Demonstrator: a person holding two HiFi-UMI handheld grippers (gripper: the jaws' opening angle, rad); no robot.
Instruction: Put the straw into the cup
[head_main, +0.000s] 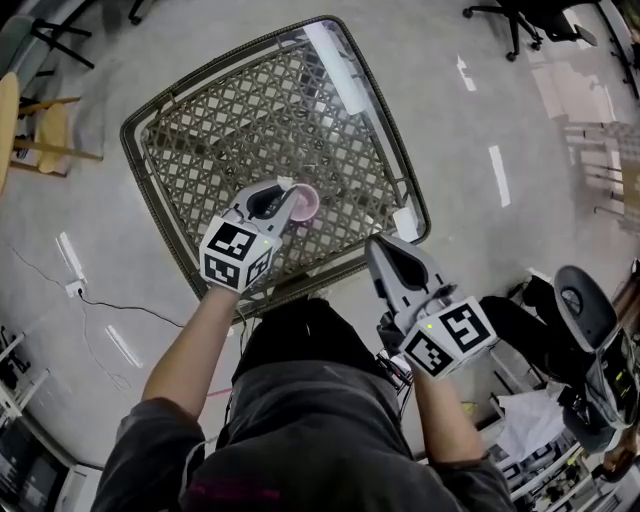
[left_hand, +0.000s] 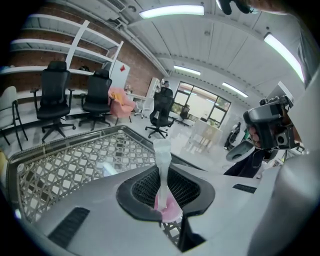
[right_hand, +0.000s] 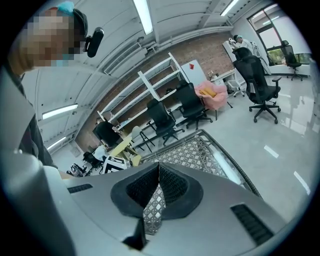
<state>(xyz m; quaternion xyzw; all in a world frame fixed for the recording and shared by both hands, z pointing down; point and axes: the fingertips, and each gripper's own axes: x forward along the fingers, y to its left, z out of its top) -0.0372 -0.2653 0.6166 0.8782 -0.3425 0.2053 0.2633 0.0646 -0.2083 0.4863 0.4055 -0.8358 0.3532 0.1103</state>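
In the head view a pink cup (head_main: 307, 204) stands on the woven lattice table (head_main: 200, 140), near its front edge. My left gripper (head_main: 288, 203) hovers right at the cup's left rim, shut on a straw in a pale wrapper. In the left gripper view the straw (left_hand: 162, 160) stands upright between the pads of that gripper (left_hand: 163, 186), its lower end over the pink cup (left_hand: 170, 209) just below the jaws. My right gripper (head_main: 380, 252) hangs off the table's front right corner, and its view shows the gripper (right_hand: 159, 171) shut with nothing in it.
A small white object (head_main: 405, 223) lies at the table's right corner. Black office chairs (left_hand: 55, 97) stand beyond the table, and a wooden chair (head_main: 30, 125) is at the left. Equipment (head_main: 590, 350) crowds the floor at the lower right. A cable (head_main: 100, 300) runs across the floor at the left.
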